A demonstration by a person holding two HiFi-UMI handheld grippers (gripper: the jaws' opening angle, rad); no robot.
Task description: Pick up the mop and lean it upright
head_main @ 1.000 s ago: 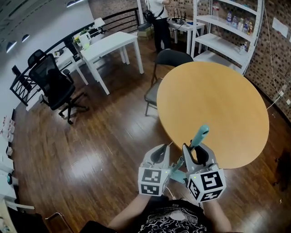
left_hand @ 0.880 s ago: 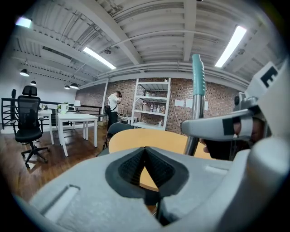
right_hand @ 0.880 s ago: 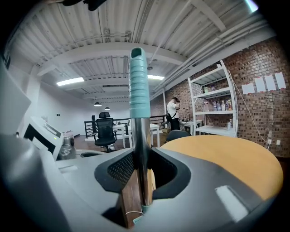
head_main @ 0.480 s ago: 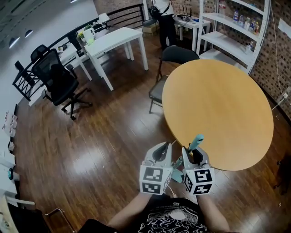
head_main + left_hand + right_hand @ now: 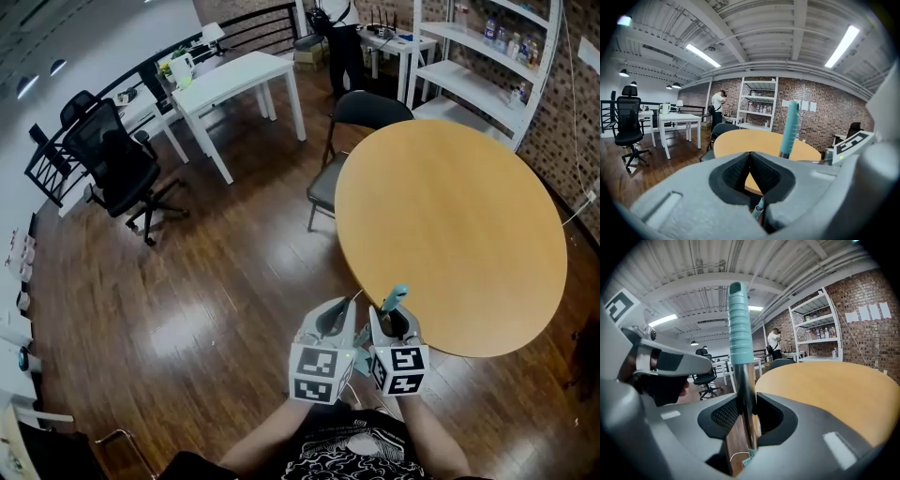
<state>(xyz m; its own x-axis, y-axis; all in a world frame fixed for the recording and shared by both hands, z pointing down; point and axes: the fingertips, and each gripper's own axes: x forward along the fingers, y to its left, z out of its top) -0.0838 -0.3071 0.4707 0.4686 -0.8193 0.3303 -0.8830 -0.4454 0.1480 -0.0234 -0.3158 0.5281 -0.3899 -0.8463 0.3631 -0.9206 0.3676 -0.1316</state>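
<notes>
- Head view: the left gripper (image 5: pixel 322 354) and the right gripper (image 5: pixel 395 343) sit side by side, close to the person's body, above the dark wooden floor (image 5: pixel 216 281); the teal grip of the mop (image 5: pixel 394 299) sticks up from the right gripper, just at the near edge of the round orange tabletop (image 5: pixel 450 216)
- Right gripper view: the jaws of the right gripper (image 5: pixel 745 404) are closed on the mop's metal pole (image 5: pixel 746 394), which stands nearly upright between the pads; the ribbed teal grip (image 5: pixel 739 319) rises above them; the mop's head is out of view
- Left gripper view: the jaws of the left gripper (image 5: pixel 750 159) are pressed together, pad against pad, with nothing between them; a short piece of pole (image 5: pixel 758 209) shows low in the gap beneath them; the teal grip (image 5: pixel 790 127) stands to the right, in front of the tabletop (image 5: pixel 754 140)
- Head view, further off: a black chair (image 5: pixel 361 114) is pushed in at the tabletop's far side; a white table (image 5: pixel 239 80) and a black office chair (image 5: pixel 112 159) stand to the left; white shelves (image 5: pixel 487 47) line the brick wall; a person (image 5: pixel 342 37) stands at the back
</notes>
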